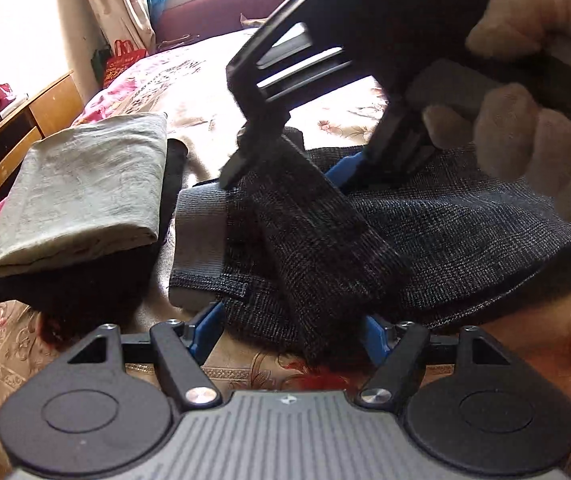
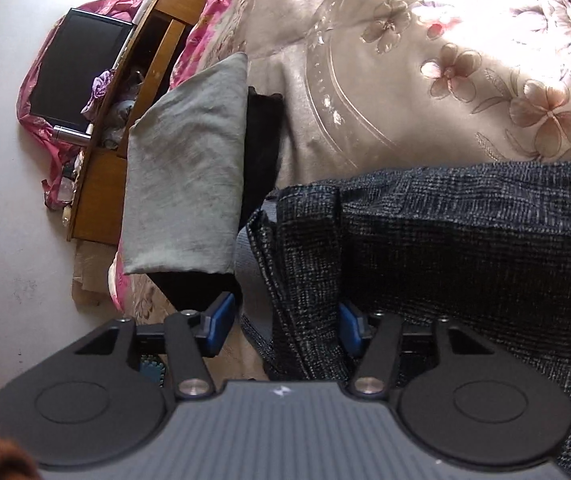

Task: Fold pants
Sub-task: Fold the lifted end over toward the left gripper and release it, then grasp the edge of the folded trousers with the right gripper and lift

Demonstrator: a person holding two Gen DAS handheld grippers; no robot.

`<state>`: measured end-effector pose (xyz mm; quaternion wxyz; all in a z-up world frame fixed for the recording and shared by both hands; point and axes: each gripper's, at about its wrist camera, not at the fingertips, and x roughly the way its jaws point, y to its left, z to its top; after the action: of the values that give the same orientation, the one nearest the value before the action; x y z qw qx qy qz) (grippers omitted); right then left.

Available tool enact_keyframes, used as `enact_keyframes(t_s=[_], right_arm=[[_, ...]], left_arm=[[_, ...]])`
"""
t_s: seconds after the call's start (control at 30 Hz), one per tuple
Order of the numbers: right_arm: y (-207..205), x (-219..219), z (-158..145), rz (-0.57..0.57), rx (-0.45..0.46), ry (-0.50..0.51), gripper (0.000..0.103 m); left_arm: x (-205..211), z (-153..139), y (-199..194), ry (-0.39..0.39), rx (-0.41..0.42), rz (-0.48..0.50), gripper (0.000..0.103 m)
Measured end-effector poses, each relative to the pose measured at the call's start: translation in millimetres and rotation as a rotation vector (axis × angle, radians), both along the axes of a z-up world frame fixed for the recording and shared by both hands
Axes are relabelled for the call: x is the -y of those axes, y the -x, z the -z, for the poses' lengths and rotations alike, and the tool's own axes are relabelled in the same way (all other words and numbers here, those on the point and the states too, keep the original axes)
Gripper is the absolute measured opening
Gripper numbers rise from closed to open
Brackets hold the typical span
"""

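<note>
Dark checked pants (image 1: 425,216) lie half-folded on the floral bedspread (image 2: 425,92). Left gripper (image 1: 291,330) wide open astride a fold. Right gripper (image 2: 285,320): grip unclear. Only left view shows the gloved hand (image 1: 533,120).

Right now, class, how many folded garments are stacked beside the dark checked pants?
2: a grey folded garment on top, a black one beneath it, left of the pants on the bed. More may be hidden.
</note>
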<state>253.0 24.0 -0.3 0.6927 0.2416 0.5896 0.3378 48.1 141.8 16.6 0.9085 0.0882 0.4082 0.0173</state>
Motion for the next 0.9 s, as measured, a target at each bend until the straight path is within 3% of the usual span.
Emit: enact_keyframes(t_s=[0.03,0.13,0.27,0.47,0.53,0.6,0.67,0.77,0.9], right_arm=[[-1,1,-1,0.008,-0.012,-0.01,0.012],[-1,15,-9,0.093,-0.073,-0.046,0.012],[3,35,-31,0.223,-0.086,-0.097,0.012],[6,-14,-29,0.249,0.022,0.019,0.02],[2,-26,-17,0.265,0.002,0.03,0.031],[2,-37,-15,0.22,-0.029,0.026,0.039],[8,-45,-24,0.143,0.026,0.027,0.041],[12,-36,-40,0.12,0.112,0.029,0.041],[14,7,-49,0.138,0.197,0.134,0.041]], left_arm=[[-1,-1,0,0.001,0.001,0.001,0.085],[-1,-6,-4,0.009,0.023,0.0,0.086],[3,-17,-13,0.036,0.089,0.022,0.086],[-12,-11,-20,0.069,0.086,-0.065,0.088],[-22,-7,-21,0.071,0.061,-0.108,0.088],[-29,-1,-21,0.065,0.031,-0.147,0.088],[-35,3,-17,0.061,0.022,-0.172,0.089],[-40,0,-13,0.042,0.018,-0.203,0.088],[-43,-9,-10,0.012,0.033,-0.245,0.088]])
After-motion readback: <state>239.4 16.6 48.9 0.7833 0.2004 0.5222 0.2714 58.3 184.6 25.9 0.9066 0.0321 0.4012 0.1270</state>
